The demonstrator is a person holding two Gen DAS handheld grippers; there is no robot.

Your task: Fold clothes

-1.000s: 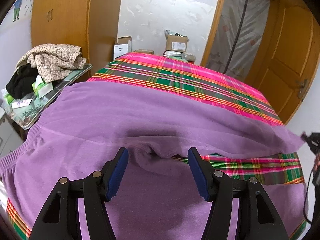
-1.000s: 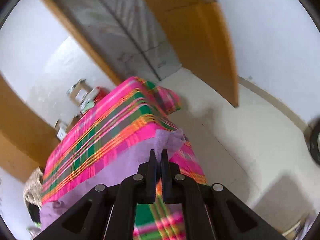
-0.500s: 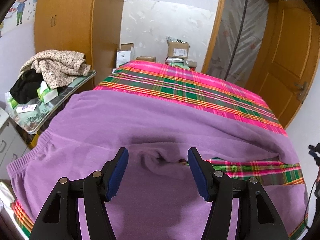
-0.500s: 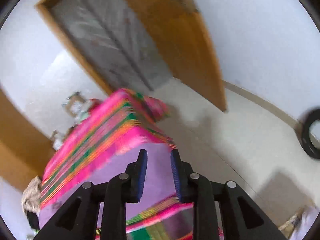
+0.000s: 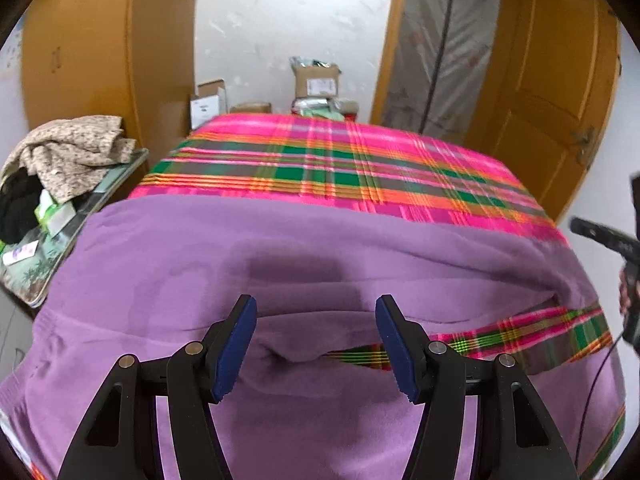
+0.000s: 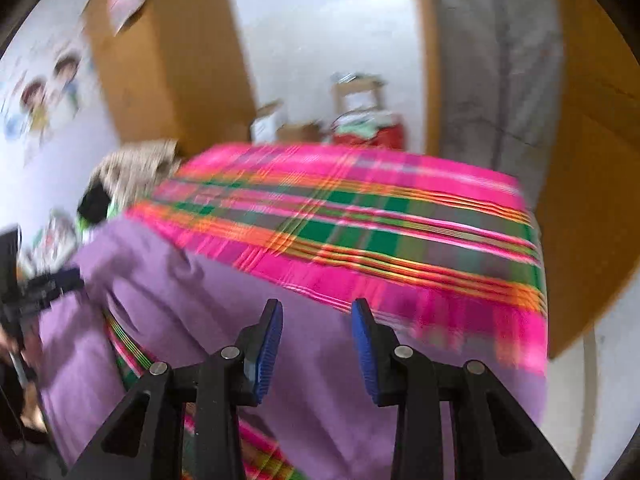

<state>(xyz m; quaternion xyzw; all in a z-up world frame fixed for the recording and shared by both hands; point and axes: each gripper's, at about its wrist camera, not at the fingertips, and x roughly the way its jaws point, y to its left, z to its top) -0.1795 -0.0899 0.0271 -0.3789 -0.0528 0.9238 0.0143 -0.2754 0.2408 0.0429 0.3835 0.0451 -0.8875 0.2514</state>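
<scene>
Purple garment [image 5: 280,248] lies spread across the near part of a table under a pink, green and orange plaid cloth [image 5: 340,164]. In the left wrist view it fills the frame from 9 o'clock through 6 to 3 o'clock. A strip of plaid shows through a gap between two purple folds at about 4 o'clock.

Left gripper [image 5: 316,344] stands wide above the garment. Its blue pads [image 5: 236,348] flank a small pucker in the fabric without pressing on it; nothing is held.

Right gripper [image 6: 316,350] has its jaws opening, with purple fabric beneath the gap and no grip on it. Its view is blurred. In the left wrist view it appears at 3 o'clock, just off the garment's right edge.

A heap of beige and black clothes [image 5: 68,152] sits on a side table [image 5: 120,176] at 9 o'clock. Cardboard boxes [image 5: 316,80] stand at 12 o'clock, beyond the table. A wooden door [image 5: 552,92] is at 2 o'clock.
</scene>
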